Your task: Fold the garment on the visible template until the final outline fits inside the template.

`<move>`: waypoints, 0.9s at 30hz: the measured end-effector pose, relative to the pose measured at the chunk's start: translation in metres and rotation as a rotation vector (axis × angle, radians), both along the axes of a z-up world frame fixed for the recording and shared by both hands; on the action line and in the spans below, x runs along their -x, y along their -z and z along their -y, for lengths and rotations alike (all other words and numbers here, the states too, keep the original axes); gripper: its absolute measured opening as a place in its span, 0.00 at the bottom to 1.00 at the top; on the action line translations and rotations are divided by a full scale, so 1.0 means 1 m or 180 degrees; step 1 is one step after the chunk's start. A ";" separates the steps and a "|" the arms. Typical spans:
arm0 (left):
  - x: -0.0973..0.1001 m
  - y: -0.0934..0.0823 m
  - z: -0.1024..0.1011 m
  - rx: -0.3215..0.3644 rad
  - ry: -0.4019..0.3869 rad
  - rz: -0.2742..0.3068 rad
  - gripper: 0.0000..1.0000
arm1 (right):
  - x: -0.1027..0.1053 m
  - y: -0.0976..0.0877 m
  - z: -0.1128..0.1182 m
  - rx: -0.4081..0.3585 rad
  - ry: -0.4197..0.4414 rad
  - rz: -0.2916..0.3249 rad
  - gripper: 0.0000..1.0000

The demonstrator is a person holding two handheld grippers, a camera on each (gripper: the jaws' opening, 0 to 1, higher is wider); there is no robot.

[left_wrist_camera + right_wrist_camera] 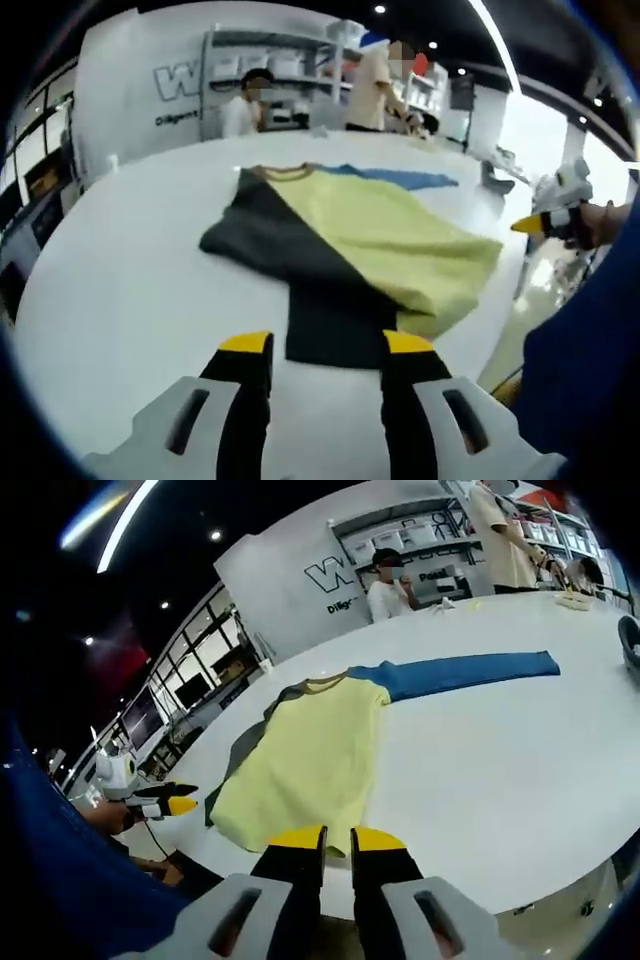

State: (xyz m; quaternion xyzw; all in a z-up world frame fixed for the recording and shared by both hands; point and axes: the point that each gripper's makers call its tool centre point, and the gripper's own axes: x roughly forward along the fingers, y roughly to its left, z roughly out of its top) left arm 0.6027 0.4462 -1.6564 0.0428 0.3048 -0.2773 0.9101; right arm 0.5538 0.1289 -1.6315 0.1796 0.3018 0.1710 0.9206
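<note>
Though crumpled, garment (310, 760) lies collar-away.

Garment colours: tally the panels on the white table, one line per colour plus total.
Yellow fabric panel: 1
Dark grey fabric panel: 1
Blue fabric sleeve: 1
Total: 3 colour sections, one garment

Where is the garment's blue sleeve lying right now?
In the right gripper view the long blue sleeve lies flat on the white table, stretching rightward from the yellow-and-black garment.
</note>
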 end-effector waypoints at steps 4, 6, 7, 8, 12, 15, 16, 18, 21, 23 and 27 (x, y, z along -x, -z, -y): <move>-0.002 0.012 -0.001 0.0097 -0.0116 -0.0126 0.38 | 0.002 0.000 0.004 -0.0003 0.0038 -0.0017 0.02; -0.007 0.015 -0.003 0.0112 -0.0173 -0.0156 0.38 | 0.002 0.001 0.006 0.0001 0.0044 -0.0022 0.02; -0.009 0.017 -0.005 0.0111 -0.0203 -0.0170 0.36 | 0.003 0.001 0.008 0.0011 0.0049 -0.0024 0.02; -0.008 0.015 -0.005 0.0107 -0.0216 -0.0197 0.35 | 0.004 0.002 0.009 0.0016 0.0053 -0.0027 0.02; -0.010 0.020 -0.005 0.0101 -0.0235 -0.0254 0.27 | 0.005 0.003 0.010 0.0018 0.0083 -0.0037 0.02; -0.012 0.022 -0.004 0.0049 -0.0220 -0.0236 0.24 | 0.004 0.003 0.012 0.0019 0.0100 -0.0036 0.02; -0.012 0.022 -0.003 0.0015 -0.0213 -0.0230 0.23 | 0.004 0.003 0.013 0.0020 0.0106 -0.0036 0.02; -0.014 0.023 -0.001 -0.0030 -0.0205 -0.0218 0.21 | 0.003 0.003 0.013 0.0018 0.0102 -0.0025 0.02; -0.016 0.025 -0.005 -0.0187 -0.0173 -0.0147 0.16 | 0.002 0.003 0.013 0.0024 0.0098 -0.0023 0.01; -0.016 0.024 -0.003 -0.0237 -0.0160 -0.0120 0.14 | 0.000 0.004 0.012 0.0013 0.0100 -0.0023 0.01; -0.016 0.024 -0.006 -0.0278 -0.0172 -0.0062 0.14 | -0.002 0.004 0.011 0.0004 0.0097 -0.0018 0.01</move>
